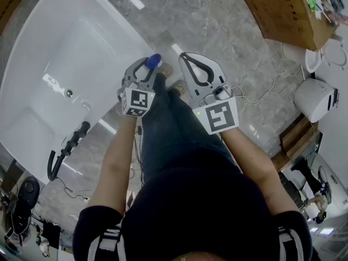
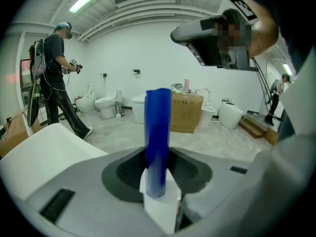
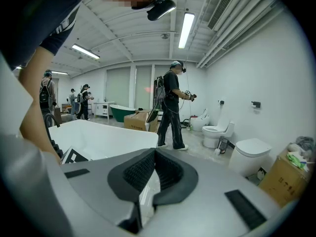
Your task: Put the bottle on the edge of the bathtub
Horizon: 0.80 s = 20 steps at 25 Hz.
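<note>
My left gripper grips the blue bottle, jaws spread wide around it, just short of the white bathtub. My right gripper is closed and empty. Remaining, I judge: reach the rim, set down, release.

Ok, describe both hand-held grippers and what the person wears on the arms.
The left hand-held gripper and the right hand-held gripper both have light grey, rounded shells with dark ribbed pads inside. Each carries a white cube with black square markers. A thin white cable trails from the right one. The person wears a dark short-sleeved top with white-striped sleeves.
</note>
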Tool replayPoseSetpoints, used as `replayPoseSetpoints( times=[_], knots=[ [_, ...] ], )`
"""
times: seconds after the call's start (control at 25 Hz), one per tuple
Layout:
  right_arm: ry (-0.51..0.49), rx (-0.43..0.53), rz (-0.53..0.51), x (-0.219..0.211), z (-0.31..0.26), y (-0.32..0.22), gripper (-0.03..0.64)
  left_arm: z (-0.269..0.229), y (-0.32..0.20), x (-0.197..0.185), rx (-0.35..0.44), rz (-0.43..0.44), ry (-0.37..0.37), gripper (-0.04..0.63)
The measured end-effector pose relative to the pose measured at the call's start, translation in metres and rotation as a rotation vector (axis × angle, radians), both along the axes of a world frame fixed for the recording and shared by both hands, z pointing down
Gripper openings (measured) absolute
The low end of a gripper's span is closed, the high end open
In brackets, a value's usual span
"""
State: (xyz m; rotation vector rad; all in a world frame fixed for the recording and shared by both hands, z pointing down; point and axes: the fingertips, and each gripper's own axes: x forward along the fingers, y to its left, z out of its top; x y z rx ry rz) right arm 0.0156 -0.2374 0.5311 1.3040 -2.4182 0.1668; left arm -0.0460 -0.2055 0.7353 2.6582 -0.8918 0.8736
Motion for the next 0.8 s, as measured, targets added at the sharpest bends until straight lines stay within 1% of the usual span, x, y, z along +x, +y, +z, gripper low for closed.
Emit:
replayPoseSetpoints(
  times=[0.16,0.36,0.64,0.8],
  knots=[
    [-0.002,0.003,0.000,-0.002,-0.002,-0.001,0.017,0.000,0.006,-0.001,0.021,0.040,-0.010,0.143],
    [-0.012,0.009,0.016,-0.002,-0.005,-0.001,0.017,0.002,0.014,-0.011,0.019,0.055,-0.020,0.144],
    [-0.017,0.016,0.034,-0.002,-0.012,0.002,0.017,0.005,0.021,-0.023,-0.018,0.036,-0.039,0.144],
    [-0.020,0.039,0.041,0.001,-0.020,0.003,0.017,0.012,0.024,-0.021,-0.054,0.055,-0.077,0.150]
  ],
)
